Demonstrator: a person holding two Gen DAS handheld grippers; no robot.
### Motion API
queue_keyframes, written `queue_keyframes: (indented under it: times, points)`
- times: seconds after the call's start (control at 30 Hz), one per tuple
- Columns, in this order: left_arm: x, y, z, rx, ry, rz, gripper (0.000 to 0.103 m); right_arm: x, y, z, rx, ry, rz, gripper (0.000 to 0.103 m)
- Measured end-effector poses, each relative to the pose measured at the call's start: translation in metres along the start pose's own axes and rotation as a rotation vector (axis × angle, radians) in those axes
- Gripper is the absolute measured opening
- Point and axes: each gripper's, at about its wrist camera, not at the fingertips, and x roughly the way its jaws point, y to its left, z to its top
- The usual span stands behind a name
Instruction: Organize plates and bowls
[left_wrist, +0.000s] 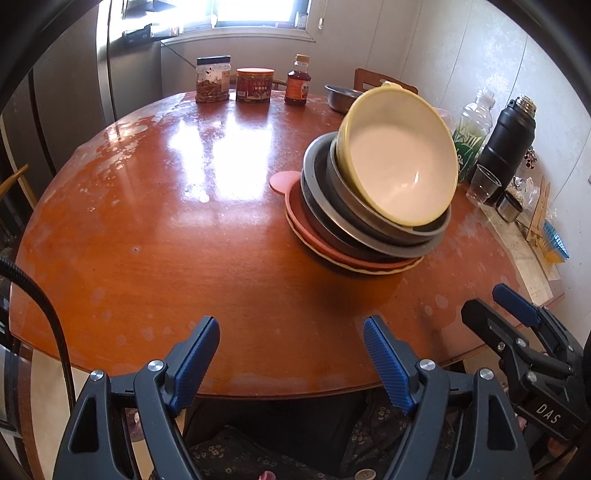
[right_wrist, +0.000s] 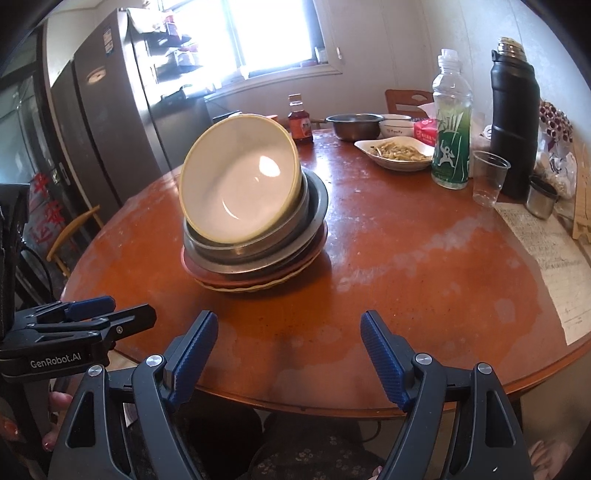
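Observation:
A stack of dishes stands on the round wooden table (left_wrist: 184, 258). A yellow bowl (left_wrist: 399, 162) with a white inside sits on top, tilted toward me. Under it lie metal bowls (left_wrist: 332, 206), then a pink plate (left_wrist: 295, 218) and a yellow-rimmed plate. The same yellow bowl (right_wrist: 240, 177) and metal bowls (right_wrist: 314, 206) show in the right wrist view. My left gripper (left_wrist: 291, 354) is open and empty over the table's near edge. My right gripper (right_wrist: 288, 350) is open and empty too, right of the left one. Each gripper also shows in the other's view.
Two jars (left_wrist: 213, 79) and a sauce bottle (left_wrist: 297, 81) stand at the far edge. A steel bowl (right_wrist: 354, 125), a dish of food (right_wrist: 397, 152), a green bottle (right_wrist: 451, 125), a plastic cup (right_wrist: 487, 177) and a black flask (right_wrist: 513, 122) crowd the right side. Papers (right_wrist: 554, 258) lie at the right edge.

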Motion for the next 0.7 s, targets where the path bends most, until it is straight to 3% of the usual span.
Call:
queue_keyframes:
  times: [0.7]
  points:
    - [0.012, -0.004, -0.001, 0.004, 0.035, 0.002, 0.080, 0.010, 0.002, -0.007, 0.003, 0.034, 0.009, 0.081]
